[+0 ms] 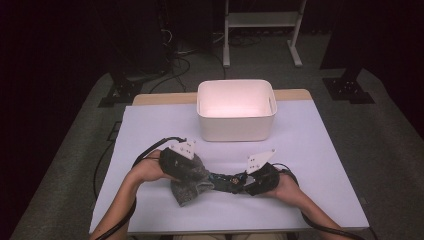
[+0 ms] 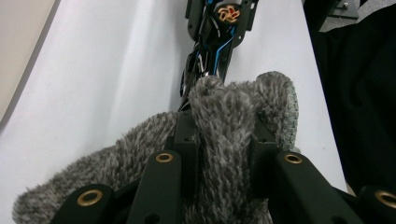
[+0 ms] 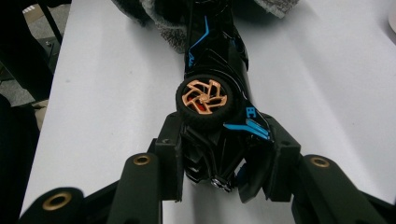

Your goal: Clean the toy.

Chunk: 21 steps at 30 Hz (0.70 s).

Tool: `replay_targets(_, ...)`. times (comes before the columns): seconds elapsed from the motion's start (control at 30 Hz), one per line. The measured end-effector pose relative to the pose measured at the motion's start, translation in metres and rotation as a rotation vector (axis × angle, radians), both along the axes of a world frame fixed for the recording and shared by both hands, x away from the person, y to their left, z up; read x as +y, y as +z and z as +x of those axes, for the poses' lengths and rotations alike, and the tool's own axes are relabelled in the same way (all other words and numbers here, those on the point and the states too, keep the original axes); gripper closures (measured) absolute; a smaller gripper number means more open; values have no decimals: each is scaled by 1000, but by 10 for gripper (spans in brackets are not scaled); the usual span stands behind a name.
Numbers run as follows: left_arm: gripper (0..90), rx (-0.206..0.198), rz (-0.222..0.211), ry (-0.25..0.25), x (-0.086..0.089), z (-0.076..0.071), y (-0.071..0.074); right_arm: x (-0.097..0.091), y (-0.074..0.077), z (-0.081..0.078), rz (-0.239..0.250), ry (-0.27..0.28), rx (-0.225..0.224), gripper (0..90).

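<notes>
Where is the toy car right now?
In the high view the toy car lies near the table's front edge, between the fuzzy grey cloth and the right gripper clamping it.

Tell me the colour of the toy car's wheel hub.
Copper-orange spokes inside a black tyre on the wheel of the black, blue-striped toy car; clearest in the right gripper view.

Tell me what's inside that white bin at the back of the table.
The white bin looks empty: the high view shows bare pale inner walls and floor. The strip behind its near wall is hidden. The toy car and grey fuzzy cloth are outside, held in the grippers.
</notes>
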<state>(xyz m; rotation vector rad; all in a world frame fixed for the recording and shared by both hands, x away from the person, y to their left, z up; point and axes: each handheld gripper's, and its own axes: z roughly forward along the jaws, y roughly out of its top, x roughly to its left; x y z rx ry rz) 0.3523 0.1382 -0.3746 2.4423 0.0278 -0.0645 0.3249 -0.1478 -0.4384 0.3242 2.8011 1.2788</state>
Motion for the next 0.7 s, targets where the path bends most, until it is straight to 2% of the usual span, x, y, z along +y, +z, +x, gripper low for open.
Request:
replay_targets(0.2,716,-10,4,-50,-27,1,3,0,0,0,-4,1,-1,571)
replay_targets(0.5,716,-36,34,-150,-86,2,4,0,0,0,-5,1,-2,571)
replay_targets(0.6,715,-36,34,-166,-96,4,3,0,0,0,-5,0,-2,571)
replay_targets(0.7,714,-26,30,-165,-97,5,1,0,0,0,-6,0,0,571)
